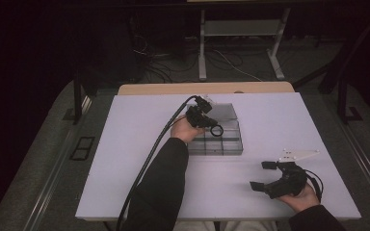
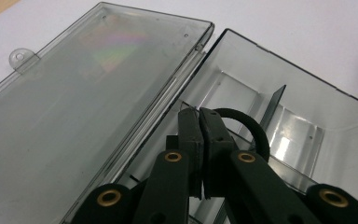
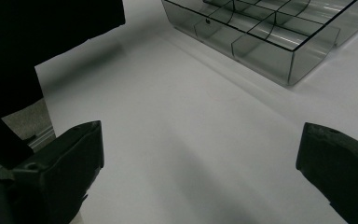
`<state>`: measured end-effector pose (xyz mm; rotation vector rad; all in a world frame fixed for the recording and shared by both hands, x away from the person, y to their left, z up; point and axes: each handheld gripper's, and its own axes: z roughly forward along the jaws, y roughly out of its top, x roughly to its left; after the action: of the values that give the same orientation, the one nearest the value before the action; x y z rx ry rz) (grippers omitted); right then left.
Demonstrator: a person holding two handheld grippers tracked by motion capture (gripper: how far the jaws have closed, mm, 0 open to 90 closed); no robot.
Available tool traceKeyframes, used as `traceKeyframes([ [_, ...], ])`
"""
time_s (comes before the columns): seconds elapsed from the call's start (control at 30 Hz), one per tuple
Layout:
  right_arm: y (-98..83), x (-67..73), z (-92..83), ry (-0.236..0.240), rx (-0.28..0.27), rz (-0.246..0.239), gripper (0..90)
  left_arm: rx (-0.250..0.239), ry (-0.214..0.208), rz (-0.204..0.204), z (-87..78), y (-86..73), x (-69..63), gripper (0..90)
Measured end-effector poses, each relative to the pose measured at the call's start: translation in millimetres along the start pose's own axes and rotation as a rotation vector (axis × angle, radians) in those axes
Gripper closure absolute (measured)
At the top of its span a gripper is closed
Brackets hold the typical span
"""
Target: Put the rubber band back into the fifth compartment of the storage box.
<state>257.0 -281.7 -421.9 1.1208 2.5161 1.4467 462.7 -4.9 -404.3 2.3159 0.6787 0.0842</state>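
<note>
1. Landmark: the box (image 1: 219,139), a clear compartment case near the table's (image 1: 125,159) middle, slightly toward the far edge. Its lid (image 1: 224,111) lies folded open flat on the box's far side.
2. Left of the box: bare white table runs out to the left edge. The person's left sleeve (image 1: 161,183) crosses it diagonally from the near edge up to the box's left wall, and a cable (image 1: 149,159) trails alongside the sleeve.
3. Left gripper (image 1: 211,126): over the box's far-left part, beside the hinge line. Its jaws are pressed together on a black ring (image 1: 217,130). In the left gripper view the ring (image 2: 247,128) curves out from between the pads above an open compartment, with a divider (image 2: 272,105) just beyond it and the lid (image 2: 74,107) to one side.
4. Near side of the box: an open strip of table lies between the box's near wall and the table's near edge.
5. Right of the box: a wide bare area reaches to the right edge.
6. Right gripper (image 1: 262,175): near the near-right corner, well apart from the box and low over the table. Its jaws stand wide apart with nothing between them; the right gripper view shows bare table in the gap and the box's corner (image 3: 291,70) ahead.
</note>
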Motion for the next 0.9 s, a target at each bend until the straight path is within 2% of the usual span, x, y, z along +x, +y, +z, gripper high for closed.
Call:
traceKeyframes([
  [0.27, -0.1, -0.5, 0.3, -0.003, 0.001, 0.000, 0.4, 0.004, -0.038, -0.009, -6.3, 0.8, 1.2, 74.0],
  [0.4, -0.1, -0.6, 0.5, -0.005, 0.001, 0.001, 0.3, -0.020, -0.059, -0.023, -15.2, 1.1, 1.6, 68.1],
  [0.47, -0.2, -0.5, 0.4, -0.005, 0.001, 0.004, 0.3, -0.037, -0.058, -0.016, -20.0, 1.2, 1.8, 65.8],
  [0.5, -0.2, -0.3, 0.3, -0.005, 0.002, 0.006, 0.3, -0.040, -0.059, -0.035, -23.0, 1.0, 0.4, 64.2],
  [0.57, -0.1, -0.1, 0.7, -0.006, 0.003, 0.006, 0.3, -0.049, -0.058, -0.024, -29.1, 1.3, 0.4, 60.1],
  [0.7, -0.1, -0.1, 0.9, -0.008, 0.006, 0.006, 0.3, -0.085, -0.052, -0.045, -39.3, 1.9, -3.3, 51.3],
  [0.8, -0.2, 0.0, 0.8, -0.007, 0.004, 0.007, 0.4, -0.081, -0.061, -0.019, -48.2, 1.5, -3.6, 45.4],
  [0.9, -0.3, 0.0, 0.9, -0.009, 0.008, 0.008, 0.4, -0.103, -0.053, -0.026, -55.2, 0.3, -5.5, 41.6],
])
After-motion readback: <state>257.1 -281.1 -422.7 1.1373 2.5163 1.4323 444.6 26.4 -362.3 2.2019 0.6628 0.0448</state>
